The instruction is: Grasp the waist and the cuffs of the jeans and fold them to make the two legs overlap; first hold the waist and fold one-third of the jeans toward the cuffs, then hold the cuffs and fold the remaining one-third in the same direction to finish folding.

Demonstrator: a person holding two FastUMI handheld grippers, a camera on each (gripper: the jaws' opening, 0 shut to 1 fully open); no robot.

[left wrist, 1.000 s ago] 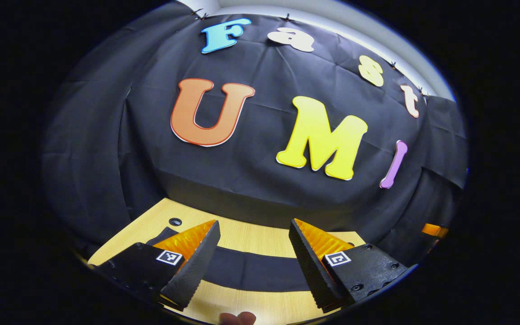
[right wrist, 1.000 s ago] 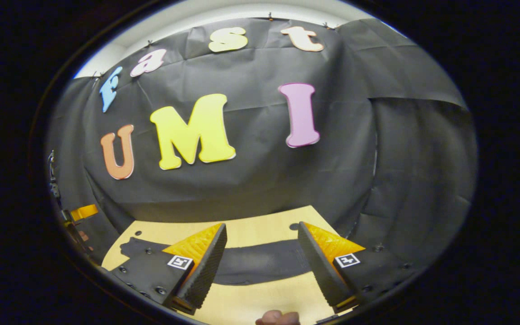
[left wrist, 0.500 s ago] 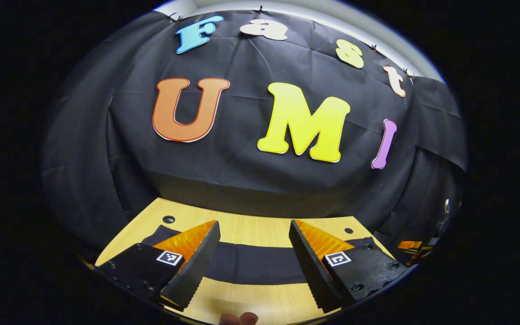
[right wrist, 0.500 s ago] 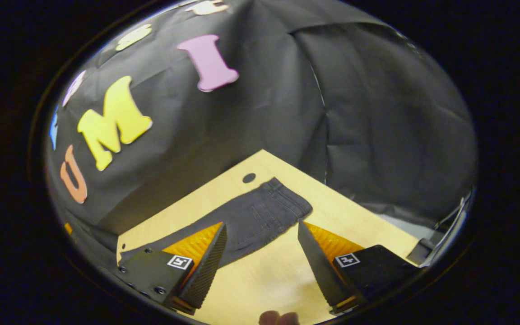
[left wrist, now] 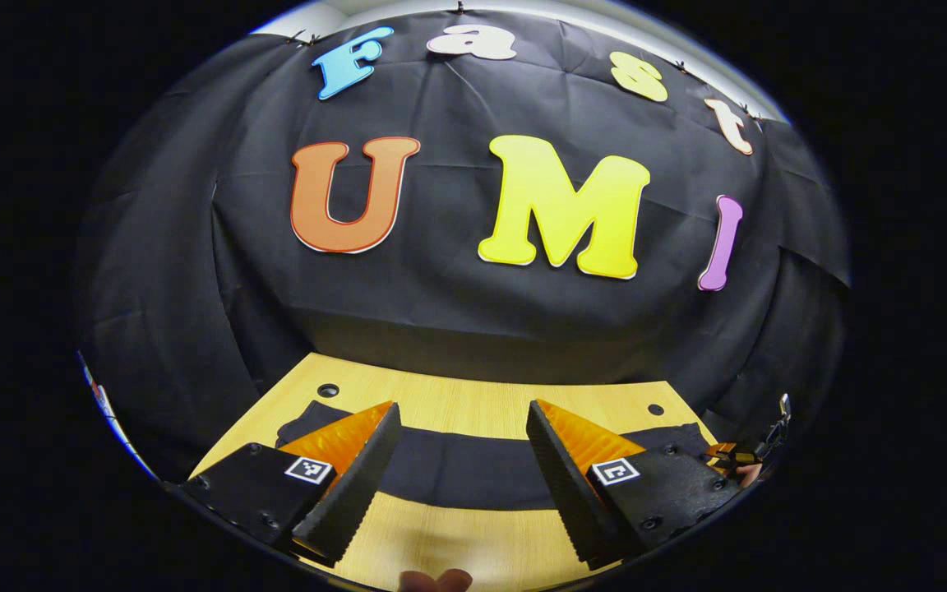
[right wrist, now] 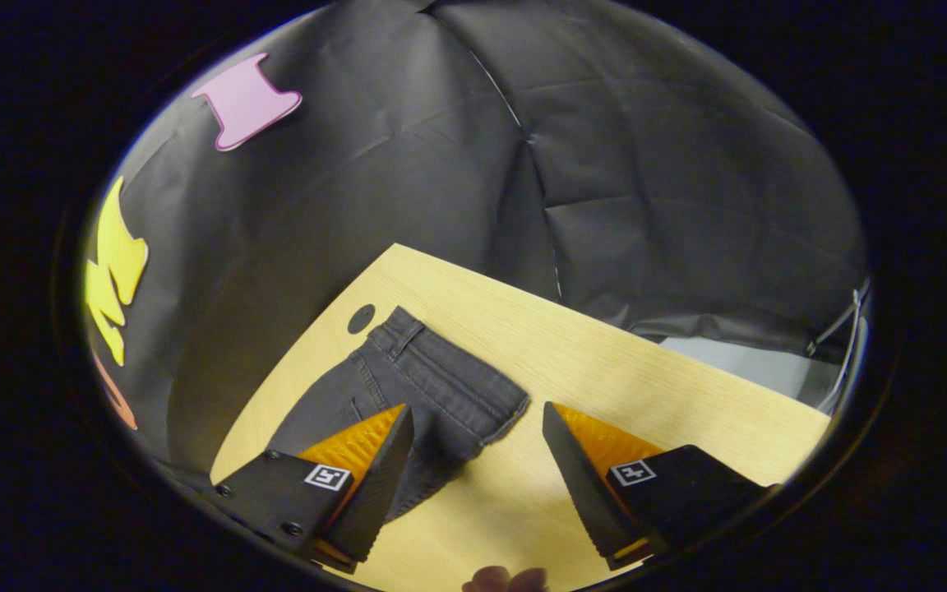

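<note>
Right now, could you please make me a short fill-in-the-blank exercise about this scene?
1. The jeans lie flat on the ____ table.
2. Both grippers, left and right, have their fingers ____.
3. In the right gripper view, the end of the jeans with belt loops is the ____.

Missing words: wooden; open; waist

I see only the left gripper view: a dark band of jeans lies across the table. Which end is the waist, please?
Observer: The right gripper view shows the waistband of the jeans at the end near a corner of the table, beside a round hole.
Operator: Does the right gripper hold it?
Observer: No. The right gripper is open over that end, its fingers pressing nothing.
Operator: Does the waist lie flat?
Observer: Yes, flat on the wood, with a belt loop facing up.
</note>
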